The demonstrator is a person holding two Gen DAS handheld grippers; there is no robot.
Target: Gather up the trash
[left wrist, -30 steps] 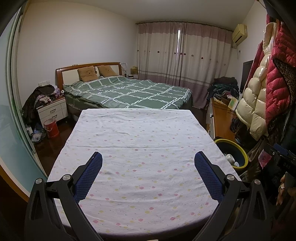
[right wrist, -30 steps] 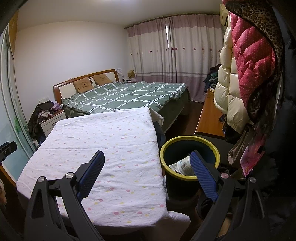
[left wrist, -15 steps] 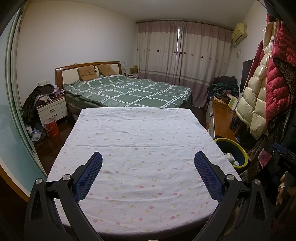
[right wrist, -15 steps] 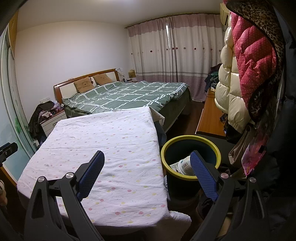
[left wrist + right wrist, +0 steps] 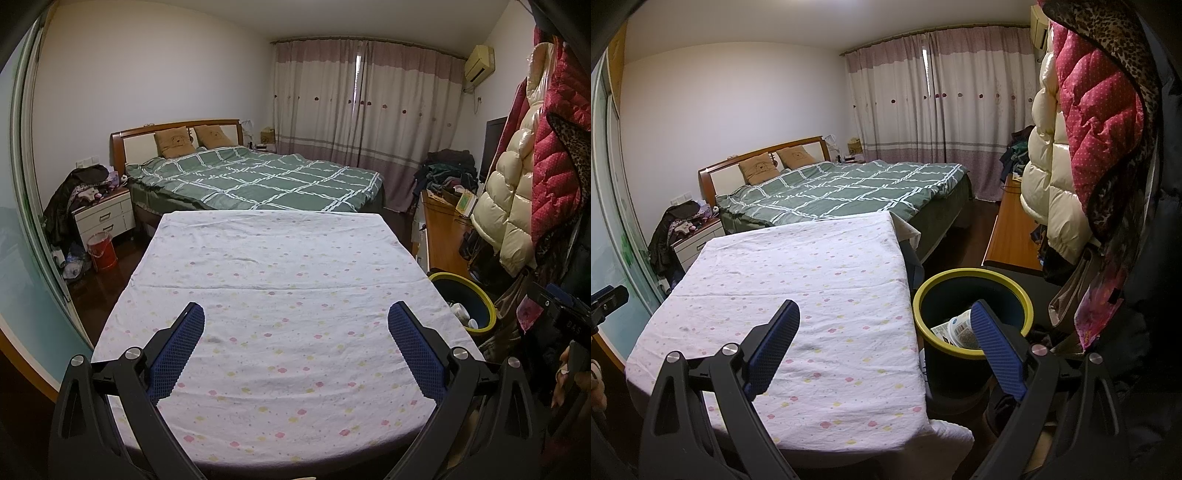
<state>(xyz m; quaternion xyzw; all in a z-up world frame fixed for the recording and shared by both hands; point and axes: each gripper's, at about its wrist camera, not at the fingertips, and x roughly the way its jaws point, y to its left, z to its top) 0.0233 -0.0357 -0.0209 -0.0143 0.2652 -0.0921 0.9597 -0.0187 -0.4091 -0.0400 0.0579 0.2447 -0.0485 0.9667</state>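
Note:
A dark bin with a yellow rim point(image 5: 973, 291) stands on the floor right of the table and holds a white printed wrapper or cup point(image 5: 955, 328). The same bin point(image 5: 467, 295) shows at the right in the left wrist view, with pale trash inside. My left gripper point(image 5: 295, 314) is open above the near part of the table, nothing between its blue pads. My right gripper point(image 5: 884, 314) is open over the table's right edge, its right finger point(image 5: 997, 354) in front of the bin. The flowered white cloth on the table point(image 5: 280, 280) carries no loose items.
A bed with a green checked quilt point(image 5: 258, 177) lies beyond the table. Padded coats point(image 5: 1082, 140) hang at the right above a wooden cabinet point(image 5: 1012, 232). A nightstand point(image 5: 105, 218) and red bucket point(image 5: 101, 251) stand at the left by a glass sliding door.
Both views have shifted only slightly. Both grippers stay open and hold nothing.

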